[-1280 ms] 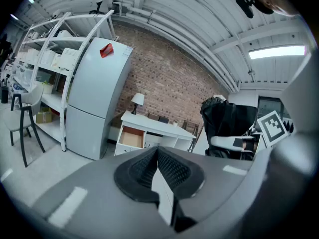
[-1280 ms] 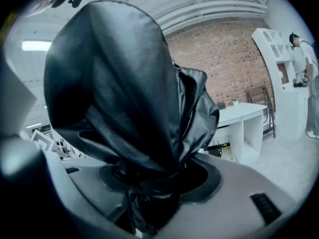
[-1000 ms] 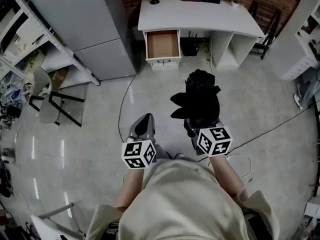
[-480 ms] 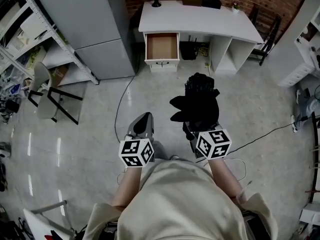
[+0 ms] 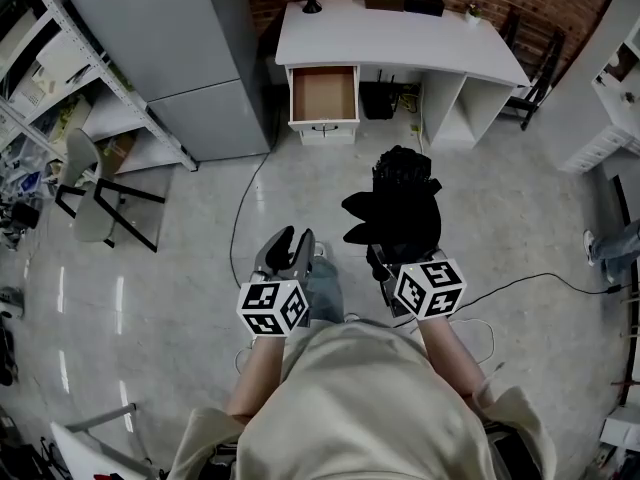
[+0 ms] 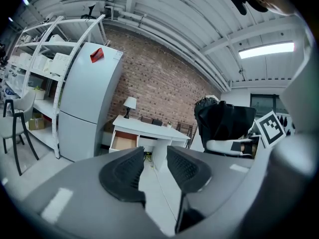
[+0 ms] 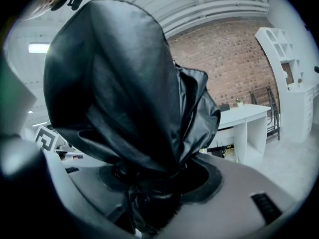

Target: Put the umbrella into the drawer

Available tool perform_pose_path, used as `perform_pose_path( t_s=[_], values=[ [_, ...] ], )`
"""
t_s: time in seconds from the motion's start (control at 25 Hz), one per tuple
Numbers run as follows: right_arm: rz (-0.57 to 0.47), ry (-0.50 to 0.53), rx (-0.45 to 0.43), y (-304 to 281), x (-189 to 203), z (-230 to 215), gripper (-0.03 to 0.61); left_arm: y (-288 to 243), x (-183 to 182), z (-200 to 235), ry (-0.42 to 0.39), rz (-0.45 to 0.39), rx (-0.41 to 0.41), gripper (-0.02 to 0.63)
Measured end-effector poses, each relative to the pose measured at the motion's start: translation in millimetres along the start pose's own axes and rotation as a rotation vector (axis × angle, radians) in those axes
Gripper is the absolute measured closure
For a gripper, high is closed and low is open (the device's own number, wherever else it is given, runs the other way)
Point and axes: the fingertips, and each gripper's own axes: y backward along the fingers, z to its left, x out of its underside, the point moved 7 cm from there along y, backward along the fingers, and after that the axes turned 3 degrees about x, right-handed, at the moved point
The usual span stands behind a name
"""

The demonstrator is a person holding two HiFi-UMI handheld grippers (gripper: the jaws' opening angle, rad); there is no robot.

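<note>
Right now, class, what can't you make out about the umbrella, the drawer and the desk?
- Umbrella handle: right gripper view, its own black fabric covers it; head view, the canopy hides it.
- Right gripper pads: right gripper view, buried under that fabric.
- Drawer: head view, too small to rule out small contents.
- Items on the desk: head view, too small to identify.

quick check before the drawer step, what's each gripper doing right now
left gripper: open, empty, jaws have just been opening
right gripper: closed on the umbrella

Bright ceiling light (image 6: pixel 266 50), fisheye edges, floor (image 5: pixel 120 298) glare
</note>
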Motion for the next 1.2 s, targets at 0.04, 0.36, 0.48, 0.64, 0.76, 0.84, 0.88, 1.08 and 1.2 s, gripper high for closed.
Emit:
perform_pose_path(
  t_s=[0.04, 0.36, 0.48, 0.64, 0.76, 0.84, 0.88, 1.08, 1.2],
  values=[
    [0.002, -0.002, 0.006, -4.9, -0.9, -3.8, 0.331, -5.7, -0.7, 2.7, 0.000, 0.002, 0.001, 0.479],
    [0.008, -0.009, 0.040, -68.3, -20.3, -37.9, 0.331, -70.6, -19.4, 40.5, 0.002, 0.009, 0.014, 0.444],
    [0.006, -0.006, 0.049, -101.1, -36.2, -50.0, 0.331, -99.6, -33.2, 60.4, 0.000, 0.020, 0.015, 0.423],
    [0.011, -0.005, 0.062, -147.7, -57.3, -61.4, 0.331, -138.2, -54.2, 91.5, 0.002, 0.038, 0.026, 0.375],
    [0.012, -0.007, 0.073, -181.8, -73.0, -67.8, 0.331, -166.3, -71.3, 115.3, 0.001, 0.037, 0.043, 0.345],
    [0.009, -0.011, 0.079, -202.5, -83.2, -71.5, 0.331, -183.2, -81.8, 129.9, 0.000, 0.037, 0.050, 0.326],
    [0.008, -0.011, 0.083, -213.3, -88.3, -73.0, 0.331, -191.2, -87.1, 137.5, -0.001, 0.038, 0.052, 0.321],
    [0.017, 0.002, 0.097, -263.4, -107.2, -76.8, 0.331, -227.5, -107.1, 173.3, 0.005, 0.051, 0.063, 0.304],
    [0.025, 0.008, 0.102, -291.7, -113.8, -77.6, 0.331, -246.3, -115.4, 194.3, 0.013, 0.060, 0.076, 0.299]
  ],
)
